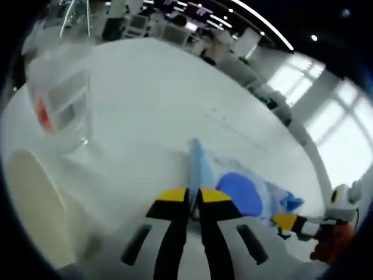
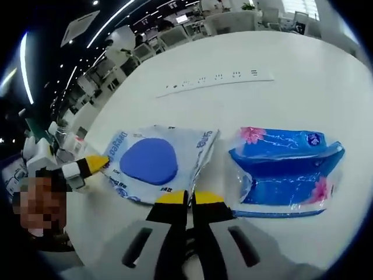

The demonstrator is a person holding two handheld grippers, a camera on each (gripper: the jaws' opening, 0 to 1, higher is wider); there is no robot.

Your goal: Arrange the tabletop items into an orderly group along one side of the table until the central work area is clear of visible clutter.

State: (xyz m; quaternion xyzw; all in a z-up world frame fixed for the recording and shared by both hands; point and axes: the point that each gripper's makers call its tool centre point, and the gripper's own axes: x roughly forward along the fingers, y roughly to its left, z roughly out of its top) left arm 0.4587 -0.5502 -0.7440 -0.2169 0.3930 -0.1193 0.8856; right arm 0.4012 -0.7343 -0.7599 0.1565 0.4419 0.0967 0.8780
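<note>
Arrangement unfinished. Left gripper [image 1: 193, 201] and right gripper [image 2: 190, 201] both clamp the white wipe packet with blue oval label [image 2: 154, 163]. The blue tissue pack [image 2: 285, 172] lies beside it; the clear plastic container [image 1: 61, 111] stands apart.

White table [image 2: 303, 87], broad and glossy, runs far into an open office. A white power strip [image 2: 215, 81] lies across its far part. Beyond the far edge: rows of desks and chairs [image 2: 233, 20], indistinct. Dark ceiling with long linear light strips [image 2: 113, 20] and small round spotlights [image 1: 314, 37]. Bright windows [image 1: 326, 122] along the right side, in the left gripper view, washed out by daylight.
</note>
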